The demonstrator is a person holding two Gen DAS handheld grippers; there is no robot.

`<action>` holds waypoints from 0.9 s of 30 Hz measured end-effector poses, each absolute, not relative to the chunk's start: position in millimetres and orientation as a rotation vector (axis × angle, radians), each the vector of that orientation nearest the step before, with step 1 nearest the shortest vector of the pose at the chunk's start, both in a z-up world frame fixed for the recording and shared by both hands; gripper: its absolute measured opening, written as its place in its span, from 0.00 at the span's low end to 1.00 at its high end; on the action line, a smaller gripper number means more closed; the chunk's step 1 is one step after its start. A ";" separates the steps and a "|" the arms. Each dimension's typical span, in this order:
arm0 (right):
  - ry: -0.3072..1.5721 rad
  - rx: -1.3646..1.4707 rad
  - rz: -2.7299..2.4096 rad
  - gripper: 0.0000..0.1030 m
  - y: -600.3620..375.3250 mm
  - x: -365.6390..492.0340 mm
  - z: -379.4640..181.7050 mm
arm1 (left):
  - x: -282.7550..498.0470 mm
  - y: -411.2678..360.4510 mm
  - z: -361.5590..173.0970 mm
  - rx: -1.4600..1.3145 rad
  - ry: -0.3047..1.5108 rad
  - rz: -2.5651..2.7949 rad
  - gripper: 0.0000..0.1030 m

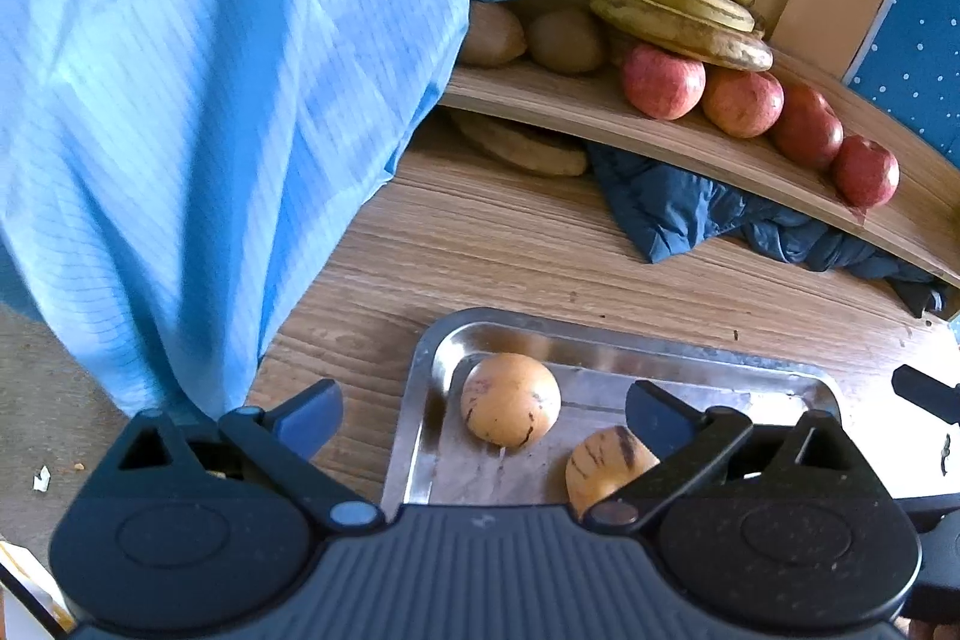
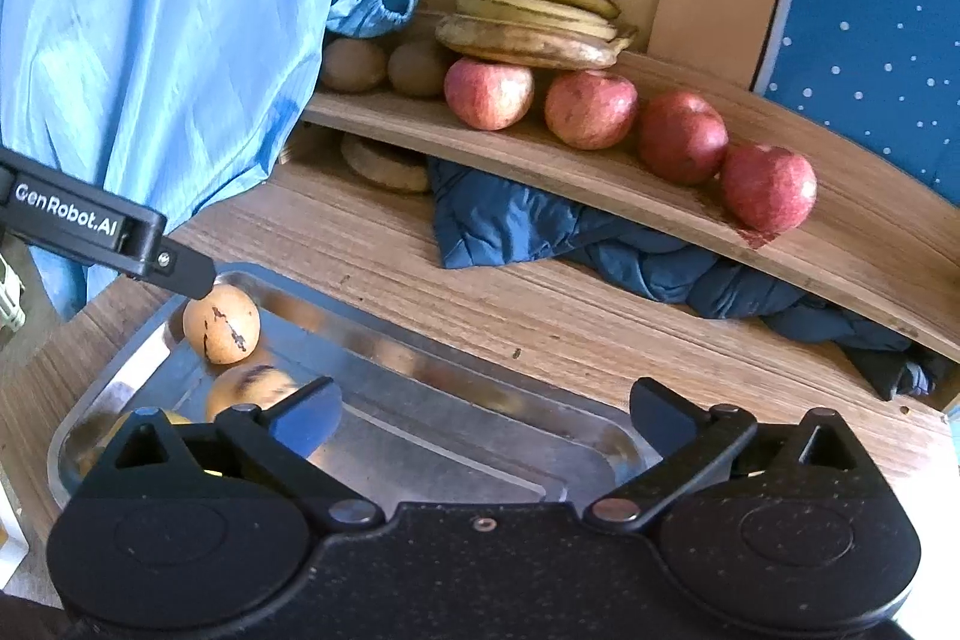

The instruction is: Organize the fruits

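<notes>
My left tool was spread wide and empty above the steel tray, with two yellow streaked fruits lying loose in the tray's left end. My right tool gaped just as wide over the tray's bare right half, holding nothing. I judged the next pick should straddle one fruit squarely, closing gently, then carry it to the shelf beside the apples and bananas.
</notes>
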State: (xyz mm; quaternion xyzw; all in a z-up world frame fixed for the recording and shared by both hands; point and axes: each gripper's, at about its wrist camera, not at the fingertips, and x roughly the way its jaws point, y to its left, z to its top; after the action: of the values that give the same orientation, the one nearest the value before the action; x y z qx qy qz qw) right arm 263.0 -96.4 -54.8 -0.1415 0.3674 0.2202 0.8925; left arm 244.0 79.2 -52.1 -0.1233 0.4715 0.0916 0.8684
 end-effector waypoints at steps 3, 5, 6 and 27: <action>0.751 -0.285 0.443 0.99 -98.9 259.7 -52.1 | 238.7 78.9 -50.5 -0.245 0.975 0.191 0.99; 0.743 -0.280 0.435 0.99 -100.8 257.5 -50.3 | 235.9 77.8 -49.8 -0.239 0.970 0.193 0.99; 0.739 -0.276 0.431 0.99 -101.9 256.7 -49.4 | 234.4 77.3 -49.2 -0.237 0.968 0.193 0.99; 0.702 -0.246 0.402 0.99 -125.8 228.9 -36.8 | 210.0 65.4 -37.8 -0.218 0.939 0.205 0.99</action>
State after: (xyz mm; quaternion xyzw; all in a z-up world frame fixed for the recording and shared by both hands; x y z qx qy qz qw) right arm 228.9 -125.8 -36.8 -0.1194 0.3408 0.1950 0.9119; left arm 210.0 65.4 -37.8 -0.1045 0.4506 0.0986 0.8811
